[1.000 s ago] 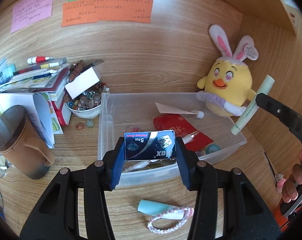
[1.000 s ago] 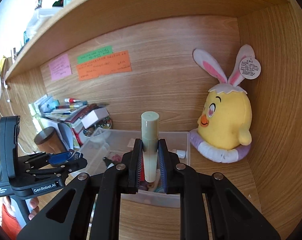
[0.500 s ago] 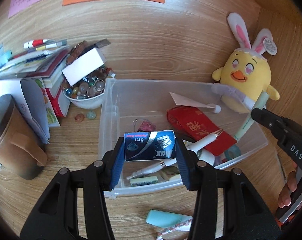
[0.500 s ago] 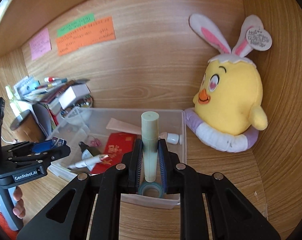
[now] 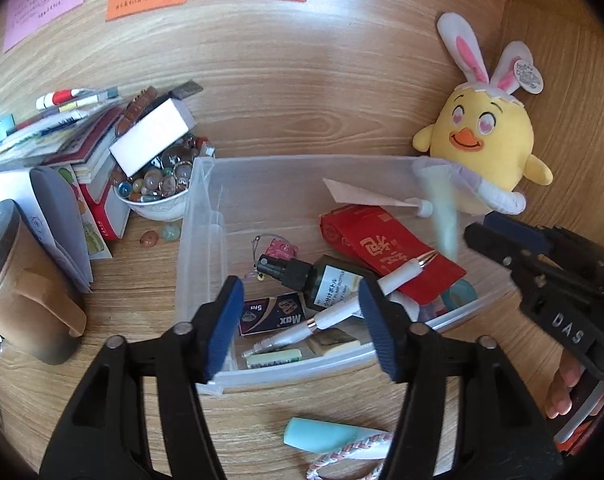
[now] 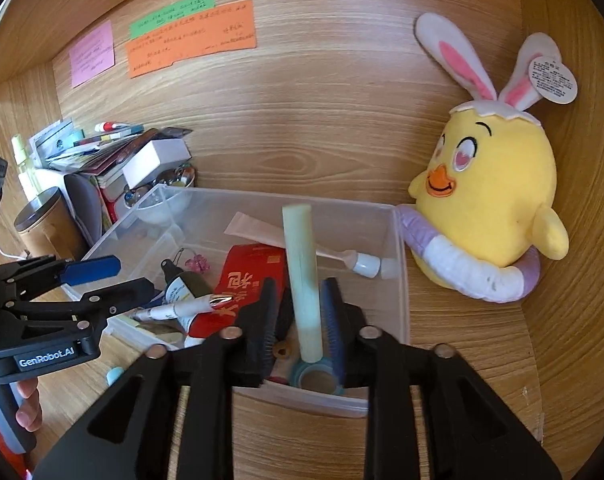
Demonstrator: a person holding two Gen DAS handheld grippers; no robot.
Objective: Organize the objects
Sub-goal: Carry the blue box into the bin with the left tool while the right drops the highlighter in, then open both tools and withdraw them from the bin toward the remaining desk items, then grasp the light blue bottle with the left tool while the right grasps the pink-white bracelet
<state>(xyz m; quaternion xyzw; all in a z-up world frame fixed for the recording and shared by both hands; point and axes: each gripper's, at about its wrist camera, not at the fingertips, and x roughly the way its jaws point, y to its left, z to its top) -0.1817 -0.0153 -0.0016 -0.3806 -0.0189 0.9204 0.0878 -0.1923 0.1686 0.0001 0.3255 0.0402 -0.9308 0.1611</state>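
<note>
a plush chick (image 6: 490, 200) sits just beside the clear bin (image 6: 398, 280).

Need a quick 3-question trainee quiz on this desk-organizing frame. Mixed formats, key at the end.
1. True or false: the blue blade pack lies inside the clear bin.
2. What lies on the desk outside the bin, in front of it? A) teal tube with braided cord B) scissors C) banana
3. Fill in: the pale green stick stands between the fingers of the ___ claw.
Key: 1 true. 2 A. 3 right; the right claw has its jaws opening, with the stick between them.
</note>
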